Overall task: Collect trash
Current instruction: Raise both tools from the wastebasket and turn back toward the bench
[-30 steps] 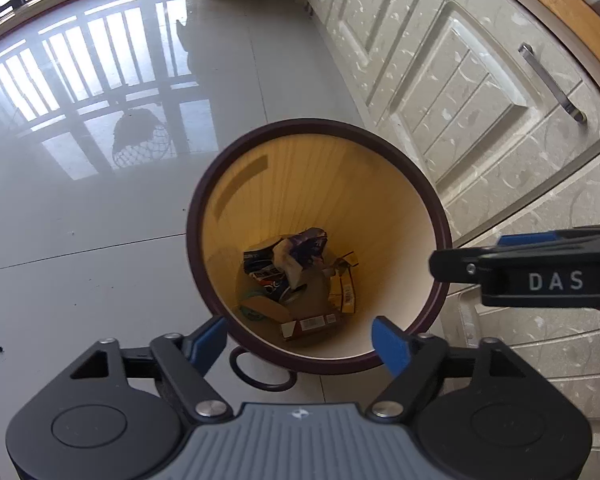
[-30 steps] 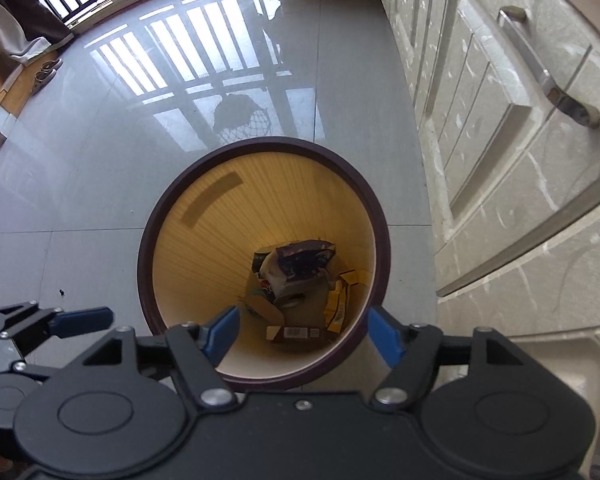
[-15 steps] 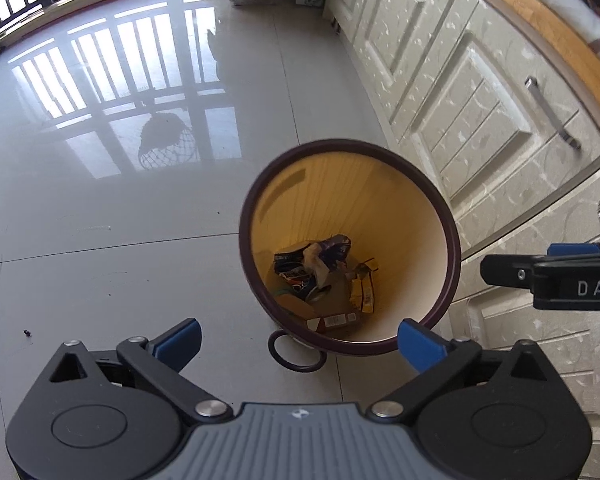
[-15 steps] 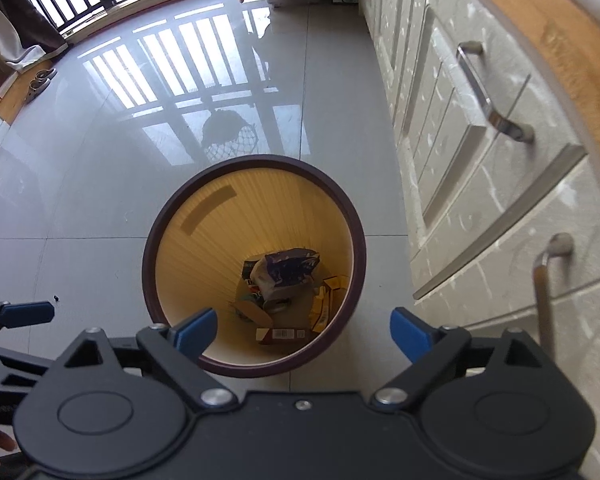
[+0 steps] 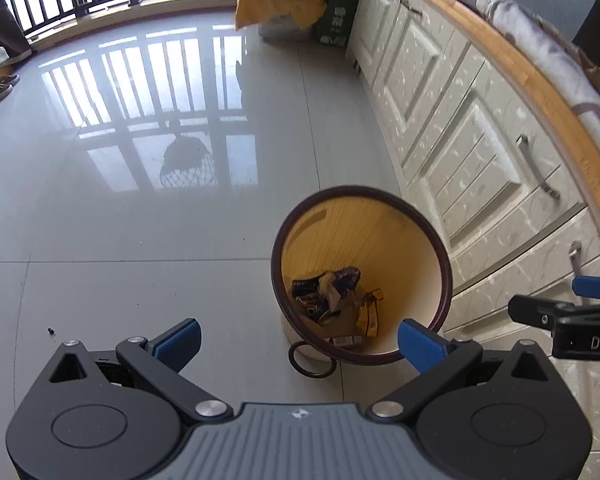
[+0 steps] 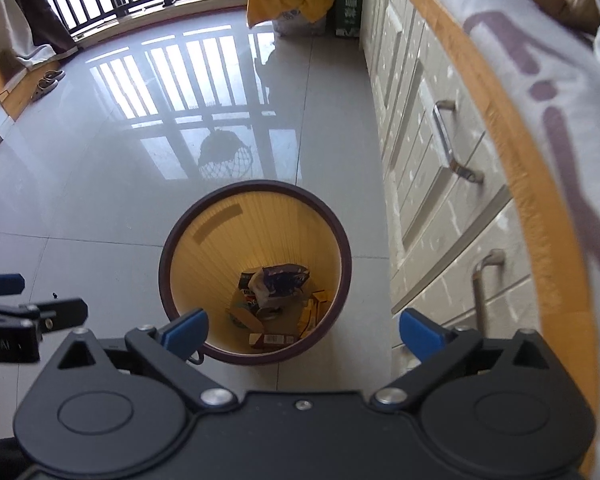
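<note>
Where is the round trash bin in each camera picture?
Left wrist view: the trash bin sits right of centre on the floor, beside the cabinets.
Right wrist view: the trash bin sits at centre, just ahead of the fingers.
Shared landmark: the yellow cloth at the far end of the floor.

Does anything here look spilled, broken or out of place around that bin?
Nothing much stands out. The round yellow bin with the dark brown rim stands upright beside the cream cabinets, with the crumpled wrappers and cardboard scraps inside it. A small dark speck lies on the glossy grey floor tiles.
</note>
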{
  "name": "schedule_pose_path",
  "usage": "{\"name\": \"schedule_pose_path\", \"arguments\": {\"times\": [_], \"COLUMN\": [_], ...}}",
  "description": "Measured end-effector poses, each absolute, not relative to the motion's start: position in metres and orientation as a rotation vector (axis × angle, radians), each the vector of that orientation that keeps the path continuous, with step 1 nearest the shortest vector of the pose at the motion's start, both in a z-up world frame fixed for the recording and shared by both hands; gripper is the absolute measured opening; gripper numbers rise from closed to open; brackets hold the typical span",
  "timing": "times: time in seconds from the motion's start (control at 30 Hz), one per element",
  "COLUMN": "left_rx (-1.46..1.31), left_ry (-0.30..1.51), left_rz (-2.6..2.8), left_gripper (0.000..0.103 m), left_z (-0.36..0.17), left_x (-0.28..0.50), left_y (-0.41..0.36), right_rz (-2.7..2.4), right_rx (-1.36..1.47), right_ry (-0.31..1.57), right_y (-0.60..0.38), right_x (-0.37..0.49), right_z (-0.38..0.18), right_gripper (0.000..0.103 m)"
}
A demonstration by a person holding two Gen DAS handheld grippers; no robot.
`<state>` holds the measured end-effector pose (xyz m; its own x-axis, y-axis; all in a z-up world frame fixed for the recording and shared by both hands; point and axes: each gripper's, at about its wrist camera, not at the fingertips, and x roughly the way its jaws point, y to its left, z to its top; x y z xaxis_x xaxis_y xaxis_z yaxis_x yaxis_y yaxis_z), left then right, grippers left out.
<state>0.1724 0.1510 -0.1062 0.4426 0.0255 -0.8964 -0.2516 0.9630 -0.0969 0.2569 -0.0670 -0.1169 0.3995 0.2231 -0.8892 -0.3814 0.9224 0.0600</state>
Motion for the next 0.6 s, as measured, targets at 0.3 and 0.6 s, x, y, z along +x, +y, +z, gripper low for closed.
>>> {"name": "schedule_pose_path", "arguments": {"times": [0.3,0.6], "left_rx": [-0.193,-0.185], "left_ry": [1.035,0.956], "left_rz": [0.172,0.179], "left_gripper": [0.103,0.103], "left_z": [-0.070,-0.032], "left_x": [0.152,0.130], "left_y": [0.141,0.130], "right_rz": [0.388,0.388], "right_rx": [-0.163,-0.153], "right_ry": [1.024,0.944], "right_y": [-0.077,-0.098], "right_x": [0.232,0.206], "right_z": [-0.072,-0.032], "right_gripper": [0.103,0.103]}}
